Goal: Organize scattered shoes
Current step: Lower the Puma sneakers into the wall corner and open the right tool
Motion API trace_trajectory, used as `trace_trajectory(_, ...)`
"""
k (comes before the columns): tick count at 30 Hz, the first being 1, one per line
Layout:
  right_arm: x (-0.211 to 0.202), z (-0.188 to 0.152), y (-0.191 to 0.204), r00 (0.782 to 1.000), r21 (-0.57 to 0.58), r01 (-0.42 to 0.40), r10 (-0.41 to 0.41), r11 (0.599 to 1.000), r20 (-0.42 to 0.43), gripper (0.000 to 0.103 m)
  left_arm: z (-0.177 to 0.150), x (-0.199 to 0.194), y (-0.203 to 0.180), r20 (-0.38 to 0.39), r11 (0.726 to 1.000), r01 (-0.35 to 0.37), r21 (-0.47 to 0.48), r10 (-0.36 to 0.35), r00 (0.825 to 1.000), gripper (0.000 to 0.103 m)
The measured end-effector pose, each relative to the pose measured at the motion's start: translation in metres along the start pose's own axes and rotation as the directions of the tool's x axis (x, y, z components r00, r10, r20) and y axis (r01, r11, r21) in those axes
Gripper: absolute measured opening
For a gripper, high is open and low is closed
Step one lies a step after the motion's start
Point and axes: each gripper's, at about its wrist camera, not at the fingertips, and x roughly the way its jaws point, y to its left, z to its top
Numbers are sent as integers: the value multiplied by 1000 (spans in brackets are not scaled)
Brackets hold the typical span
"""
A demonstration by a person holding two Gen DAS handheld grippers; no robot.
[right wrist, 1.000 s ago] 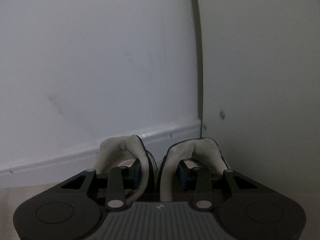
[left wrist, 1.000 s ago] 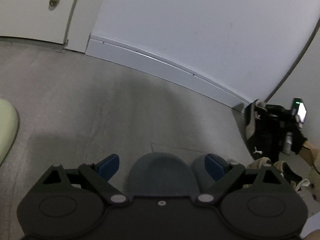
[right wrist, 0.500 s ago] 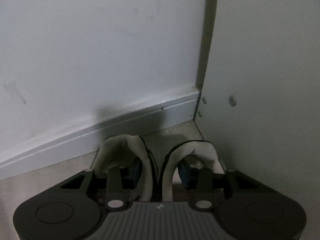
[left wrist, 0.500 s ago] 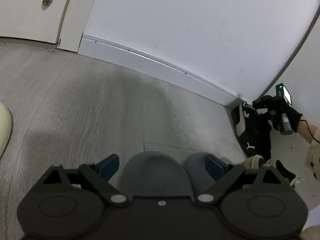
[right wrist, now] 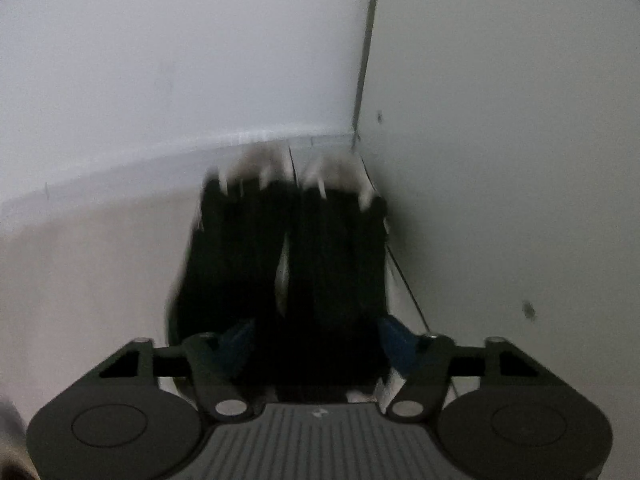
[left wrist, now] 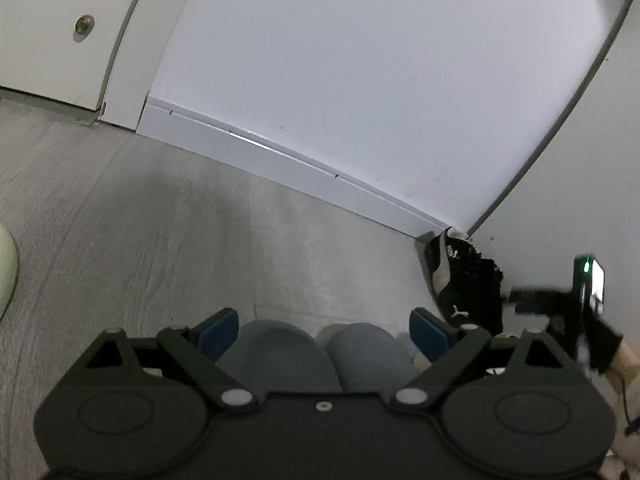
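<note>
Jaws wide around black sneakers

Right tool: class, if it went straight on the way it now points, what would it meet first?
Probably the black shoes lying between the open fingers of the right tool, toes toward the wall corner beyond. Blur makes depth uncertain.

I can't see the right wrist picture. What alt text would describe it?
A pair of black sneakers, blurred, sits side by side in a corner where two white walls meet, toes toward the baseboard. The right gripper has blue-padded fingers spread around the heels.
</note>
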Motion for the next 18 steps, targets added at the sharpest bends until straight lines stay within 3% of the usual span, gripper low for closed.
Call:
trace_trajectory(4, 11, -7, -16, 998, 111, -16, 23, 994, -61, 48, 0, 0, -3, 1, 1000, -6, 11, 6, 1000, 93)
trace_trajectory(8, 24, 1, -23, 996, 141, -30, 41, 990, -75, 45, 1, 1, -3, -5, 1000, -14, 5, 14, 1000, 93)
trace_trajectory(11, 20, 9, -28, 998, 179, 35, -25, 983, -57, 39, 1, 3, -5, -6, 1000, -18, 9, 18, 1000, 93)
trace_trajectory(15, 47, 20, -29, 997, 168, 74, -69, 983, -35, 35, 1, 4, -6, -6, 1000, -21, 19, 21, 1000, 93)
trace_trajectory(18, 27, 22, -20, 993, 136, 110, -113, 985, 17, 36, 1, 3, -6, -3, 1000, -21, 22, 21, 1000, 93)
